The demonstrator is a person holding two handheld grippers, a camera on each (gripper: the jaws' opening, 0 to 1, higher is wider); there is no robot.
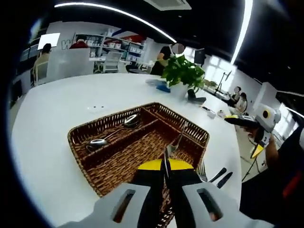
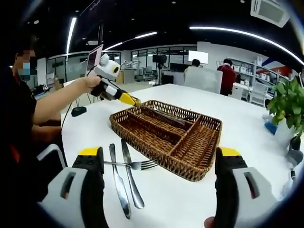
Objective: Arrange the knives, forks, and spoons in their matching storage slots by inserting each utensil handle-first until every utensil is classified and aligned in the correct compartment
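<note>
Nearest us, in the left gripper view, our left gripper [image 1: 166, 176] has its fingers pressed together on the blade end of a table knife [image 1: 176, 141]. The knife runs off toward 1 o'clock, handle leading, into a narrow slot of the wicker cutlery tray [image 1: 84, 159]. We judge that it is held by the blade because the task wants each piece fed in handle-first. Two spoons [image 1: 111, 134] lie in the long compartment at 10 o'clock, bowls toward us.

In the right gripper view, our right gripper [image 2: 158, 178] has its fingers spread wide and holds nothing. It hangs above the loose cutlery on the white table [image 2: 228, 114]: two more knives [image 2: 126, 183] lie side by side at 7 o'clock, and a fork [image 2: 135, 165] lies across them with its tines toward the tray. We judge it is staged there to pick next. At 10 o'clock the left gripper reaches over the tray's far corner.

A potted plant [image 1: 183, 71] stands beyond the tray. We can read no brand or label; the lettering on the far wall is too blurred.
</note>
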